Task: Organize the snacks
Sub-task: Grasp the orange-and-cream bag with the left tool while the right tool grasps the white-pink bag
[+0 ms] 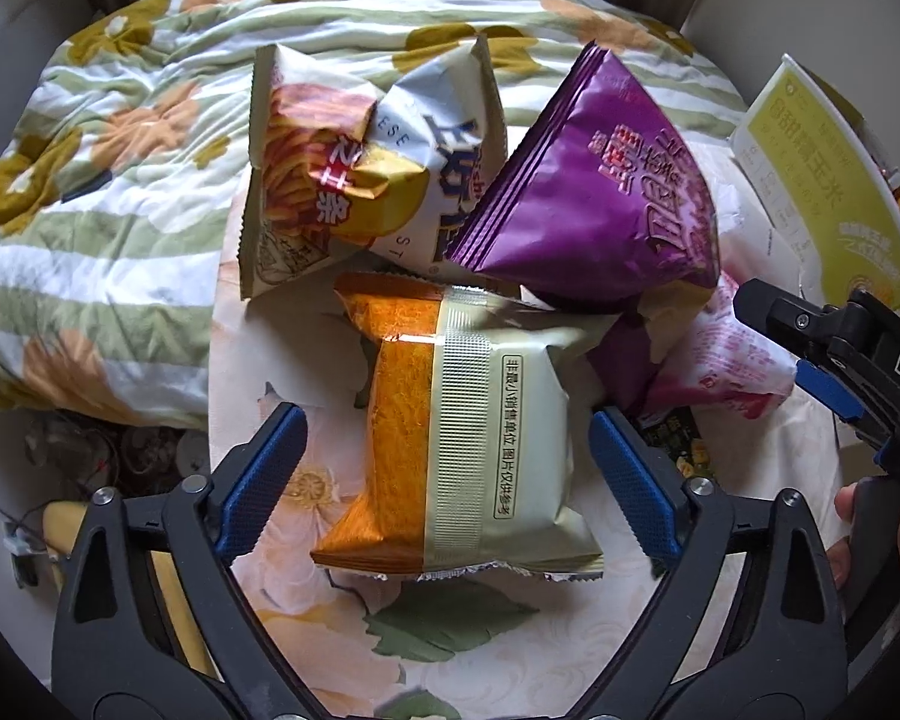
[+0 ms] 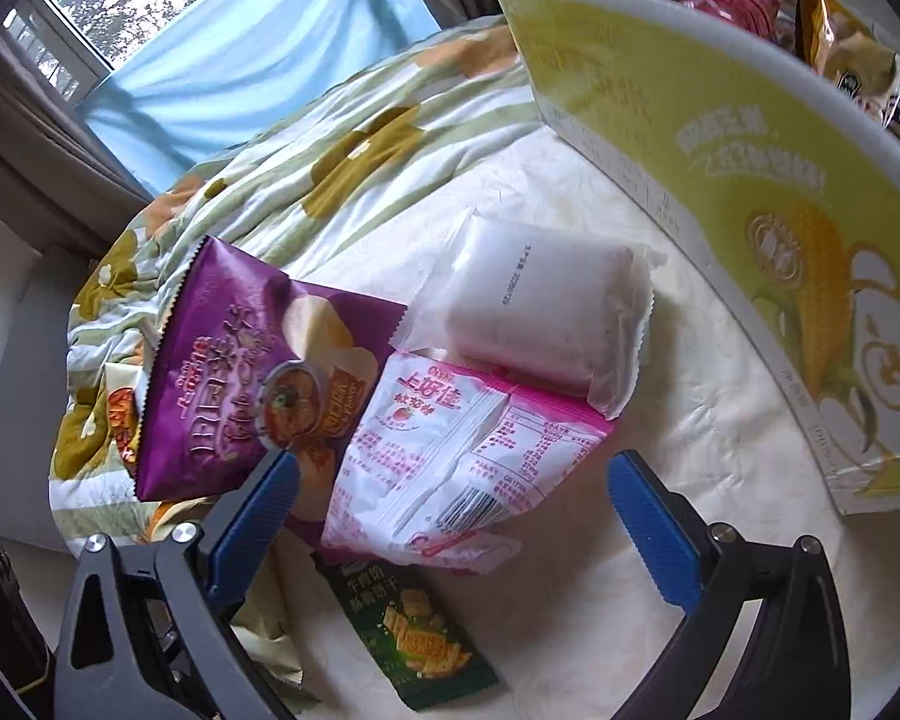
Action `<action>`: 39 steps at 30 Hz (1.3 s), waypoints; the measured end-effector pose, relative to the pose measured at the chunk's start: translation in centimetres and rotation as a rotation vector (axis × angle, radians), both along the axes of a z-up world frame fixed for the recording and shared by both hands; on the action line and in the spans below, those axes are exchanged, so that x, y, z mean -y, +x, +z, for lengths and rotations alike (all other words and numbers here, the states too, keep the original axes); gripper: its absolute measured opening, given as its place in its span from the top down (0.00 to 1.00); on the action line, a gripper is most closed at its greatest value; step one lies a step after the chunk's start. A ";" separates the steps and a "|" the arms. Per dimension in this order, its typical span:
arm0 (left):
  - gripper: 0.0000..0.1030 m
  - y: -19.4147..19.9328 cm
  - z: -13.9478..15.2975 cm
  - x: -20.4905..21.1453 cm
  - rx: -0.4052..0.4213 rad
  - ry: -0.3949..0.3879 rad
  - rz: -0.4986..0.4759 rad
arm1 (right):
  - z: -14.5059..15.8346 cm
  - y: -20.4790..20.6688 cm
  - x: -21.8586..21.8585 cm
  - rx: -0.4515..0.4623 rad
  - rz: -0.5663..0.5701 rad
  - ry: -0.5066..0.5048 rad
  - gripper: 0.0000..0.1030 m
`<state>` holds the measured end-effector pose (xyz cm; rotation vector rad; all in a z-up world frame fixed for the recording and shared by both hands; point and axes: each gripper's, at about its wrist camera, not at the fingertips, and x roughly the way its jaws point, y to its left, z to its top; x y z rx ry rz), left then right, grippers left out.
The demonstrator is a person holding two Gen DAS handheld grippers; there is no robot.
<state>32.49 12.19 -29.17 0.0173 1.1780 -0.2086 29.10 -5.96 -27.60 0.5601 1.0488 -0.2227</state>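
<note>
We've got the orange pack point(image 1: 459, 426) sitting right between our left gripper point(image 1: 447, 474) pads, jaws spread wide and not yet pressing on it. Just beyond it lie the cheese bag point(image 1: 366, 168) and the purple bag point(image 1: 594, 192), heaped on the sheet point(image 1: 258, 570). Over on our right gripper point(image 2: 453, 519), jaws also apart with nothing clamped, the pink pack point(image 2: 462, 456) lies between the tips, the white pack point(image 2: 540, 306) ahead, a green pack point(image 2: 414, 630) underneath. Off to the right stands the corn box point(image 2: 720, 138), a few bags already inside. Most snacks are loose, so we judge plenty is left.
</note>
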 end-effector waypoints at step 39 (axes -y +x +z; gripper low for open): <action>0.40 -3.8 -0.8 -1.6 -0.087 -0.046 -0.021 | -0.1 -1.2 -1.3 -0.084 0.102 -0.054 0.59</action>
